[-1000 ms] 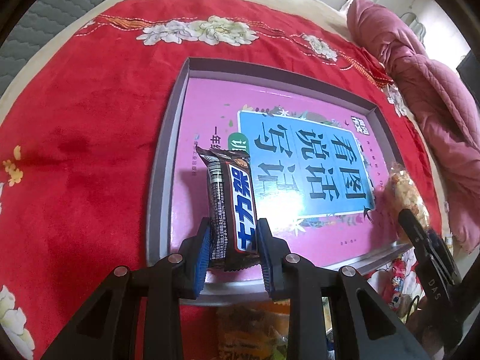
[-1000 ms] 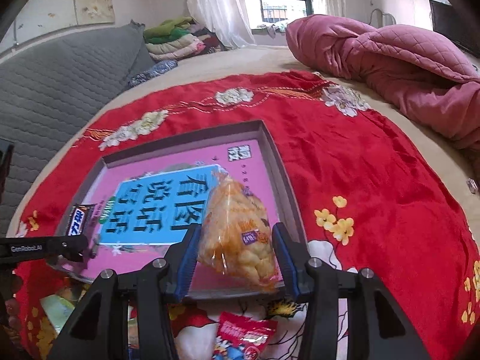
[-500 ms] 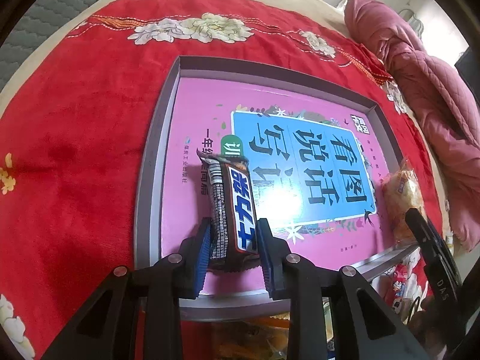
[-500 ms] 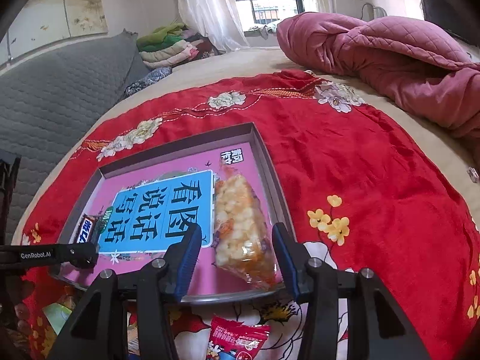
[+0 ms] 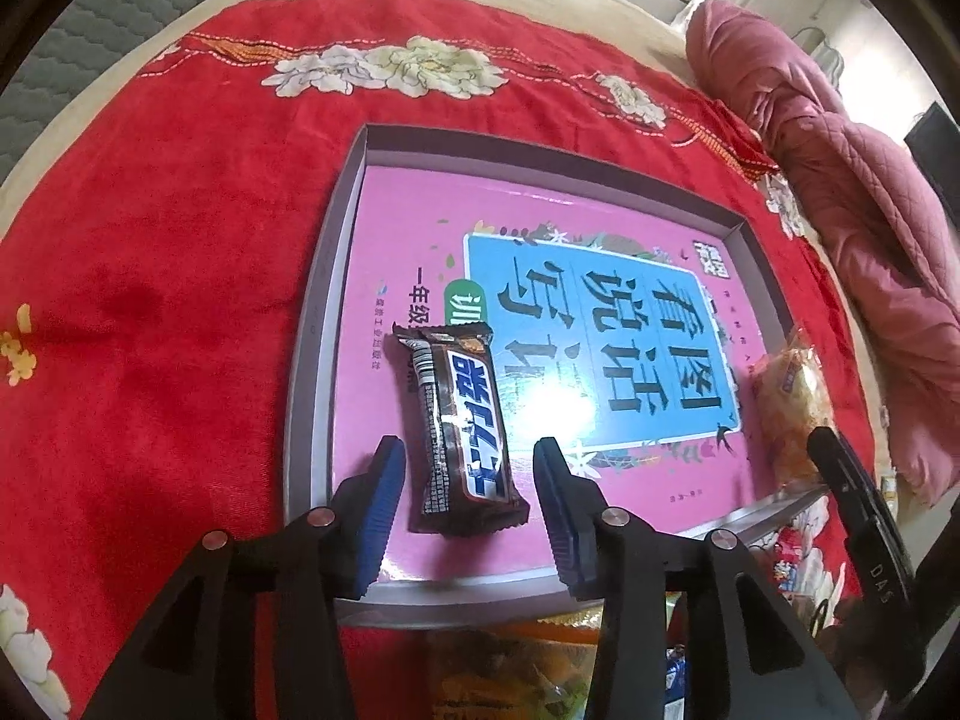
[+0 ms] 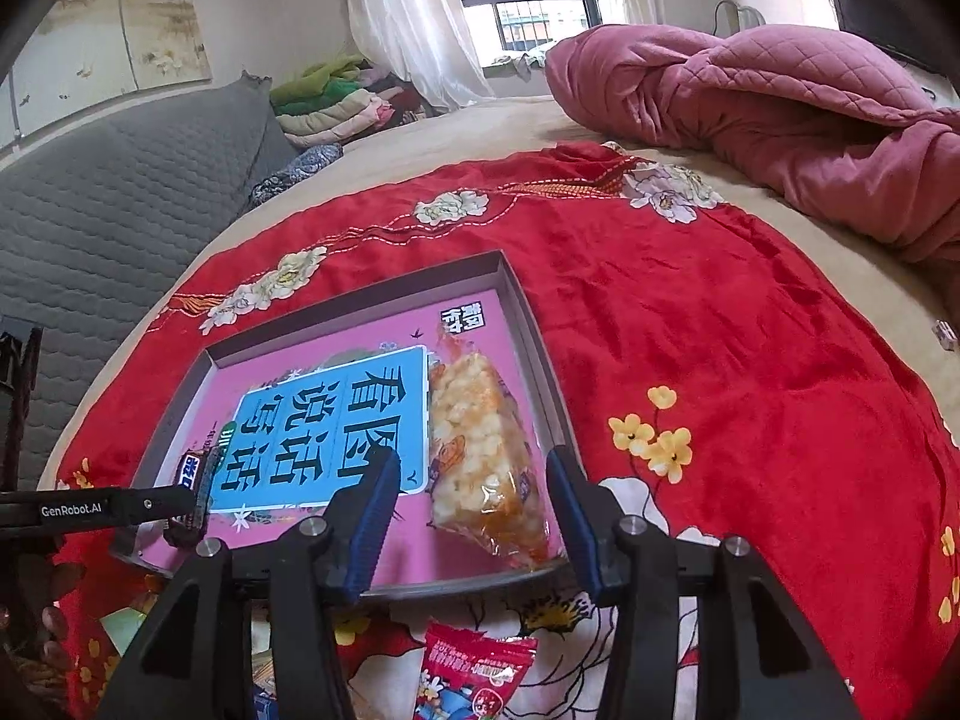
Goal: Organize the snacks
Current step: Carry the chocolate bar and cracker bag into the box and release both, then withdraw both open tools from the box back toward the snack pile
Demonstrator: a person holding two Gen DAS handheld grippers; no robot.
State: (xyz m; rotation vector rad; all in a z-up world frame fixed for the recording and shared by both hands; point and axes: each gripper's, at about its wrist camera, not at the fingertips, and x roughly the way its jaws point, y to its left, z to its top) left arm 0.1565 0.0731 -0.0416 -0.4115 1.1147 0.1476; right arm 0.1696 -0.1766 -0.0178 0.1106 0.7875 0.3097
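Observation:
A brown chocolate bar (image 5: 462, 432) lies flat on the pink book cover (image 5: 414, 252) inside the grey tray (image 5: 312, 360), near its front left corner. My left gripper (image 5: 468, 498) straddles the bar's near end; its jaws are opening and the blue pads stand clear of the wrapper. A clear bag of puffed snacks (image 6: 480, 450) lies along the tray's right side. My right gripper (image 6: 474, 516) is open around its near end, the jaws widening, with a gap at the left pad. The bar (image 6: 195, 480) and the left gripper (image 6: 120, 507) show at the left of the right wrist view.
The tray sits on a red flowered cloth (image 6: 720, 360) over a bed. A red snack packet (image 6: 474, 672) and other packets (image 5: 510, 666) lie just in front of the tray. A pink quilt (image 6: 780, 120) is heaped at the far right, and a grey padded headboard (image 6: 120, 192) at the left.
The left jaws have spread off the chocolate bar, which has gone from standing in the grip to lying in the tray. The snack bag has come down onto the tray and the right jaws are wider.

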